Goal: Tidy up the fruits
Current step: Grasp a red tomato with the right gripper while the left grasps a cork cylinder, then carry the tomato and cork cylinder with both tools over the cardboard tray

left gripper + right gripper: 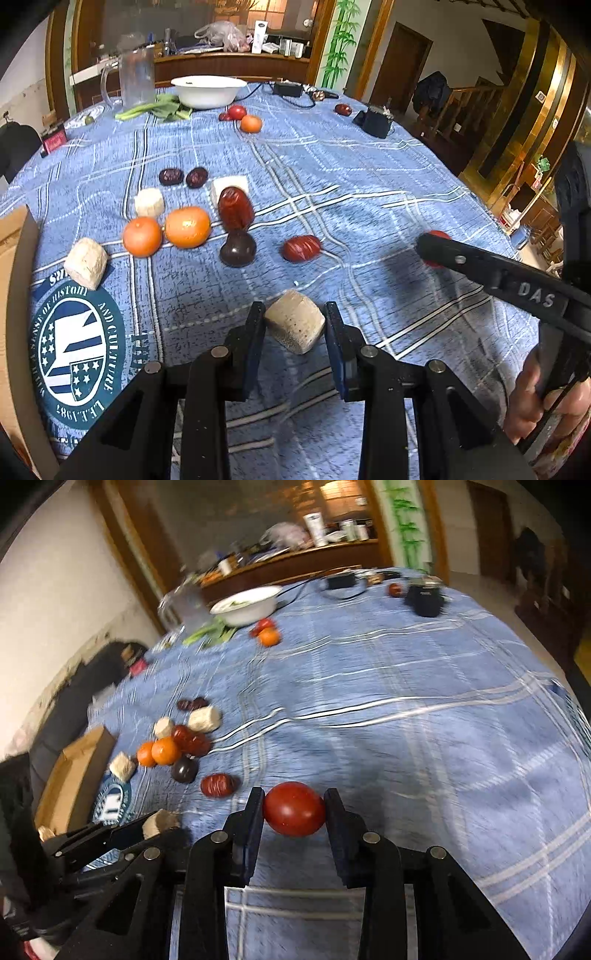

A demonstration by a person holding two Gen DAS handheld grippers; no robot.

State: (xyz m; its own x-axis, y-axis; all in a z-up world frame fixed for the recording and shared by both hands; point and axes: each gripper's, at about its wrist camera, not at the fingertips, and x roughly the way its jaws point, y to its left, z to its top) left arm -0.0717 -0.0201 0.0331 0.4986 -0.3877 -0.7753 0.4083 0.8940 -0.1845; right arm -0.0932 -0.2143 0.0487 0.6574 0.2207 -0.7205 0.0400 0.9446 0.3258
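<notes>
My left gripper [294,316] is shut on a pale beige chunk [295,321], held over the blue checked tablecloth [369,177]. My right gripper [294,805] is shut on a red tomato [294,808]; it shows at the right of the left wrist view [430,248]. On the cloth to the left lie two oranges [164,230], several red jujubes [301,248], a dark plum [238,248] and more pale chunks [85,263]. The left gripper with its chunk shows in the right wrist view [159,823].
A cardboard box [74,775] lies at the table's left edge. At the far end stand a white bowl [208,90], a glass jug [135,75], greens [159,109], a tomato and orange [245,118], and black devices [376,120].
</notes>
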